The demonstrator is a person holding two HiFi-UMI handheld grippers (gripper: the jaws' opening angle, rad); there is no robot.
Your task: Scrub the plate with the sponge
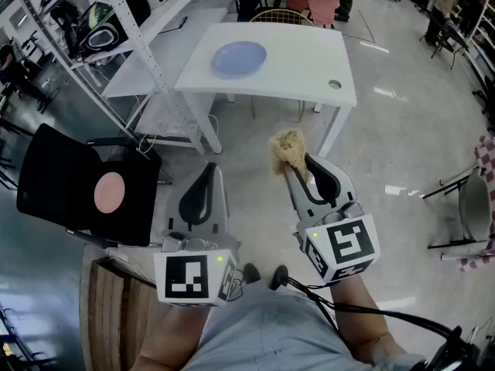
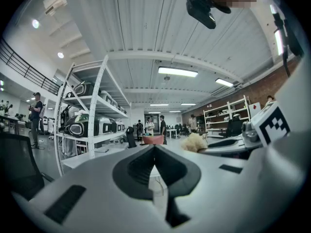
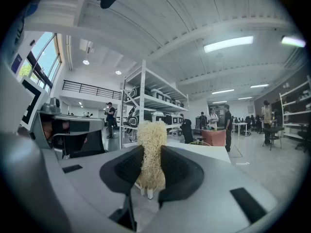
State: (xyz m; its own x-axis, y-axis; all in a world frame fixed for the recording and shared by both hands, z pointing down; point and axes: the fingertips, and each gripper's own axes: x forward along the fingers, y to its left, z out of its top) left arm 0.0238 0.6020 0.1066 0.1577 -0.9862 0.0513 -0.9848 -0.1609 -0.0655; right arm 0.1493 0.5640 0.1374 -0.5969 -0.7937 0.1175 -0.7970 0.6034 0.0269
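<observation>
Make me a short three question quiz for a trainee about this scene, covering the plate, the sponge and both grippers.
1. True or false: the blue plate lies on the white table.
2. Fill in: the left gripper's jaws are ____, with nothing between them.
3. What holds the sponge? A) left gripper B) right gripper C) neither
Key: 1 true; 2 shut; 3 B.

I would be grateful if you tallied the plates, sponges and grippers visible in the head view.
Plate: 1
Sponge: 1
Grippers: 2, the left gripper and the right gripper
Total: 4
</observation>
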